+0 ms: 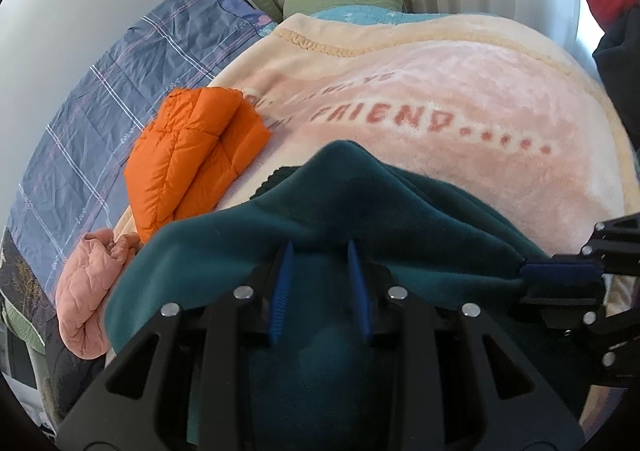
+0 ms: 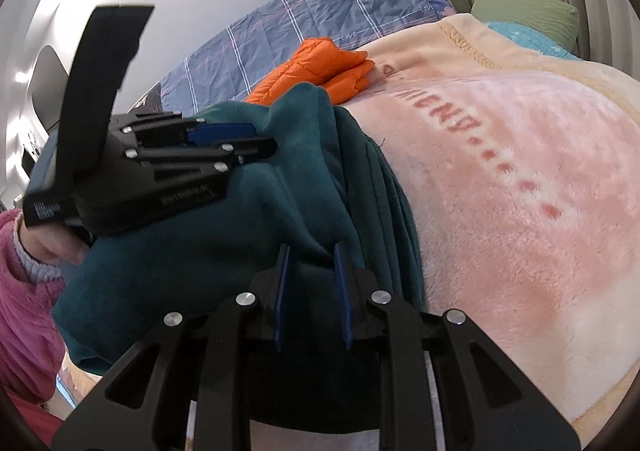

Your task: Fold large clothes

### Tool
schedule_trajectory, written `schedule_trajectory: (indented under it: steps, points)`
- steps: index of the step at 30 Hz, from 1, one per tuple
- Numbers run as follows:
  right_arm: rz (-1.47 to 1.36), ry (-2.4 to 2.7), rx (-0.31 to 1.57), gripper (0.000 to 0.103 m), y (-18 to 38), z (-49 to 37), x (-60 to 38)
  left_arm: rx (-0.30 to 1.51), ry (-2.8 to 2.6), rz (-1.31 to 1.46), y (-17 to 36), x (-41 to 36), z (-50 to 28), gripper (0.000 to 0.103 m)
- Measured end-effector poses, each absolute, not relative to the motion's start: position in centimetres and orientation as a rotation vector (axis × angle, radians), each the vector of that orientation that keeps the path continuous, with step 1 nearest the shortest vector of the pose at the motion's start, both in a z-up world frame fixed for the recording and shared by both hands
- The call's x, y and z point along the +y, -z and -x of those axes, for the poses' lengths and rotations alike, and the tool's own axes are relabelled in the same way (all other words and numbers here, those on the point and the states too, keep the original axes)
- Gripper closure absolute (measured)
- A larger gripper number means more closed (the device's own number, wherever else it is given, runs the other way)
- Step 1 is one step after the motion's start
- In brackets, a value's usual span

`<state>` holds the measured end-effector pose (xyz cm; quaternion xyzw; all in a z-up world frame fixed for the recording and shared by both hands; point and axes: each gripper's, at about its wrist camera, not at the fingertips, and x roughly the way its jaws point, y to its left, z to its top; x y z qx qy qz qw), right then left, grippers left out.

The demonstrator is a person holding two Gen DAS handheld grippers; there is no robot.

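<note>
Teal fleece garment [image 1: 400,203] bunched at 6 o'clock edge of bed, on pink blanket [image 1: 460,91]. Folded orange jacket [image 1: 192,155] lies at 10 o'clock, apart. My left claw [image 1: 320,247] clamped on fleece fold; my right claw [image 2: 310,251] clamped on another fold alongside. Judgement: keep both grips level, pull hem taut, lay flat before creasing.

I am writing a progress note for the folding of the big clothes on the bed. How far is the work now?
Done: an orange puffer jacket lies folded on the pink blanket. In hand: the dark green fleece garment, bunched, with the left gripper and the right gripper both shut on its fabric; it is not flat or folded yet. Left: a crumpled pink garment at the bed's edge still looks unfolded.
</note>
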<state>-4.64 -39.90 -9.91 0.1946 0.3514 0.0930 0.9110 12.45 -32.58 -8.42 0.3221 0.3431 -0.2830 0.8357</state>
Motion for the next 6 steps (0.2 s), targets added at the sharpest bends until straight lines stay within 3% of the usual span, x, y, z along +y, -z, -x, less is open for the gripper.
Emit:
schedule_trajectory:
  steps: [2, 6]
  points:
    - [-0.394, -0.188, 0.725, 0.082, 9.8, 4.7, -39.9, 0.72, 0.574, -0.698, 7.6, -32.7, -13.5, 0.082]
    - [-0.394, -0.188, 0.726, 0.082, 9.8, 4.6, -39.8, 0.737, 0.525, -0.668, 6.0, -33.1, -17.2, 0.083]
